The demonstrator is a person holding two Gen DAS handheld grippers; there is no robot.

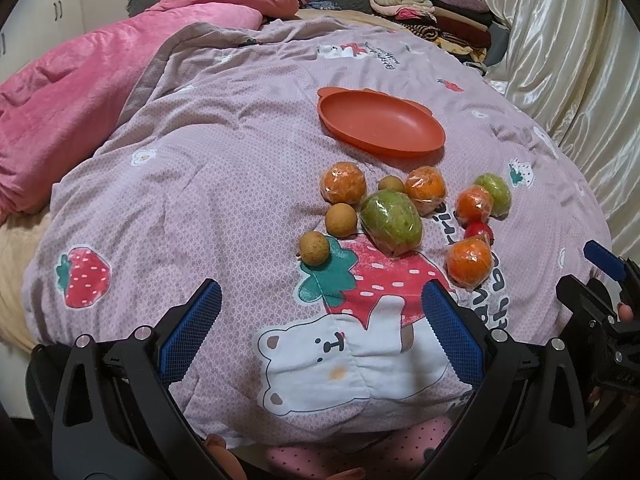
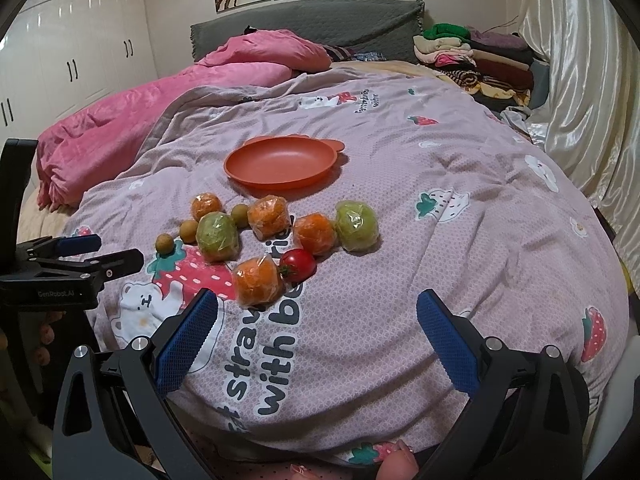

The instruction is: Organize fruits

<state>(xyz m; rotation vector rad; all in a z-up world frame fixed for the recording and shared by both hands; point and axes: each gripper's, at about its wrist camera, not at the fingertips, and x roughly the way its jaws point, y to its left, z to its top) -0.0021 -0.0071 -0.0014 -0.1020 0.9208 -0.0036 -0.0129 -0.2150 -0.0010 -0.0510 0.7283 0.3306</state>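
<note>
- Nothing is in the plate [image 2: 280,176] yet, so by my reading you are at the first pick.
- Your right gripper [image 2: 316,334] hangs over the quilt [image 2: 440,240] with its jaws spread wide and nothing between them; your left gripper [image 1: 320,320] is the same, jaws wide apart and empty.
- The fruits lie in a loose cluster on the quilt just in front of the plate, which sits beyond them toward the pillows.
- Start with the nearest orange [image 2: 258,280], which sits just ahead of the right gripper's left finger and is the closest reach.
- It touches the tomato [image 2: 298,265], so come down over the orange with one finger in the gap on its outer side, or the tomato may roll away.
- The oranges and green fruits look wrapped in clear film, which may slip; close on the body of the fruit, not on loose film.
- The quilt is soft and creased, so I expect fruit to sink and roll if you press down; squeeze from the sides.
- Keep the left gripper back to avoid crowding the pile.
- Count, by both views:
- Oranges, wrapped: four.
- Green fruits, wrapped: two, the big one [image 1: 392,220] and a smaller one [image 2: 357,226].
- Small brown round fruits [image 1: 315,249]: three.
- Tomato: one.
- Plate: one.
</note>
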